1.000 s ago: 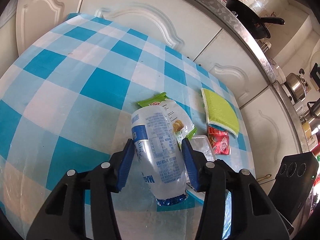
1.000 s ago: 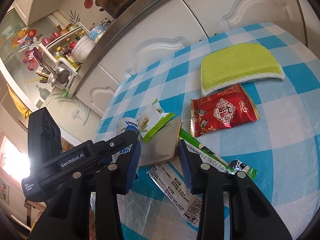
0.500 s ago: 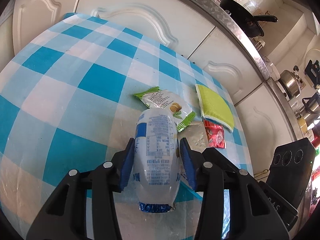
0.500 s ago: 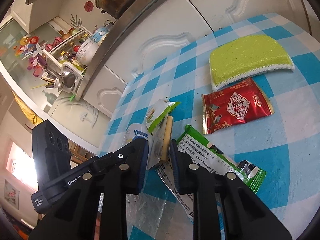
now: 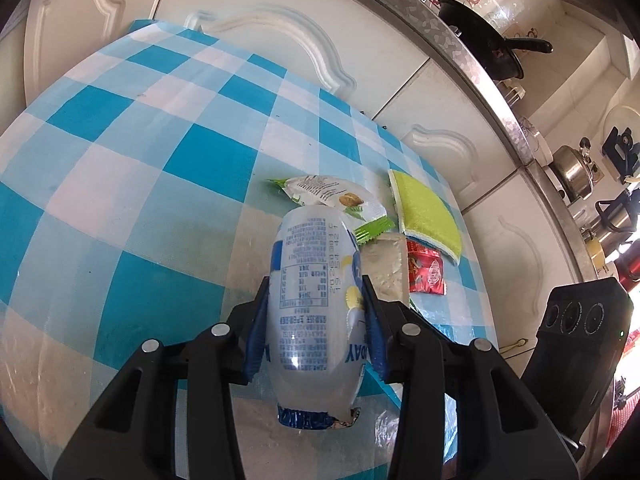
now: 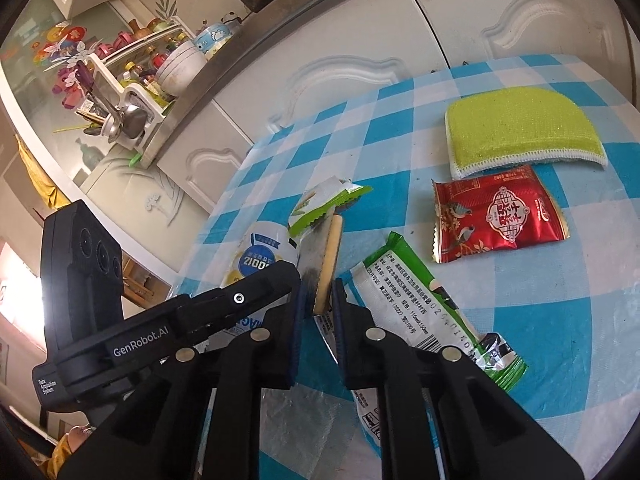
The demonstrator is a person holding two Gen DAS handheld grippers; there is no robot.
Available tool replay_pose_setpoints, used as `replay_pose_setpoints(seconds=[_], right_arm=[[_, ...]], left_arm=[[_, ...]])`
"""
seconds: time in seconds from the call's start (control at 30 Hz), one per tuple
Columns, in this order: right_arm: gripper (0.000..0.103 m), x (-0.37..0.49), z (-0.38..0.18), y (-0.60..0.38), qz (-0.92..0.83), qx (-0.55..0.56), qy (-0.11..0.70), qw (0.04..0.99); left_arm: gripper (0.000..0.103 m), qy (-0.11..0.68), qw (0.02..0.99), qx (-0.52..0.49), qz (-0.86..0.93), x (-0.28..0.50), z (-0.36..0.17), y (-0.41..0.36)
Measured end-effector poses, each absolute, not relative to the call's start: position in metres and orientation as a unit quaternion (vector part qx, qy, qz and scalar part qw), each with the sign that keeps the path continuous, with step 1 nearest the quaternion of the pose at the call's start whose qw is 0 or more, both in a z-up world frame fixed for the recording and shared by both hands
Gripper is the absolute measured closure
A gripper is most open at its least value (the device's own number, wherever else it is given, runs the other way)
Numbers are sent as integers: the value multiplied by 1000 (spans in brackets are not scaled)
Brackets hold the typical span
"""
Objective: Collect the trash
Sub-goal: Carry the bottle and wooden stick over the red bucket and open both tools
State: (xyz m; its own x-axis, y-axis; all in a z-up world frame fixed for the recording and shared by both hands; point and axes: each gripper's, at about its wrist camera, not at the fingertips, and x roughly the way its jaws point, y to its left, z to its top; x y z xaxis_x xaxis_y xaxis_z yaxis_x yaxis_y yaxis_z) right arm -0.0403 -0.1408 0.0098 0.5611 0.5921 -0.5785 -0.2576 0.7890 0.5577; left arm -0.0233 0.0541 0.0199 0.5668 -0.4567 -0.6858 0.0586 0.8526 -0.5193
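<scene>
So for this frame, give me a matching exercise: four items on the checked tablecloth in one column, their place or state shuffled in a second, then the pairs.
1. plastic bottle
2. flat sponge pad
3. red wrapper
4. yellow-green cloth

A. lying free, just in front of the cloth
B. clamped between the right gripper fingers
C. farthest back, near the cabinet
D. between the left gripper fingers

Pairs: 1-D, 2-B, 3-A, 4-C

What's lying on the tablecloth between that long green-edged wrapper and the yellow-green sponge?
The red snack packet lies flat between the green-edged wrapper and the sponge, its top edge close to the sponge. The right wrist view shows it best.
</scene>
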Motion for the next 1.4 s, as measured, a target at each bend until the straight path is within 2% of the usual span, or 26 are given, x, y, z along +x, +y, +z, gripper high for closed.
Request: replay_pose_setpoints(seconds=[0.17, 0.8, 1.4], right_arm=[[94, -47, 18, -142, 251, 207, 384, 864], [94, -69, 44, -142, 263, 252, 353, 862], [93, -86, 65, -27, 354, 204, 380, 830]], left_arm=[[60, 433, 857, -235, -148, -28, 26, 67], [60, 405, 875, -235, -122, -67, 48, 140], [60, 381, 882, -272, -55, -109, 53, 260]])
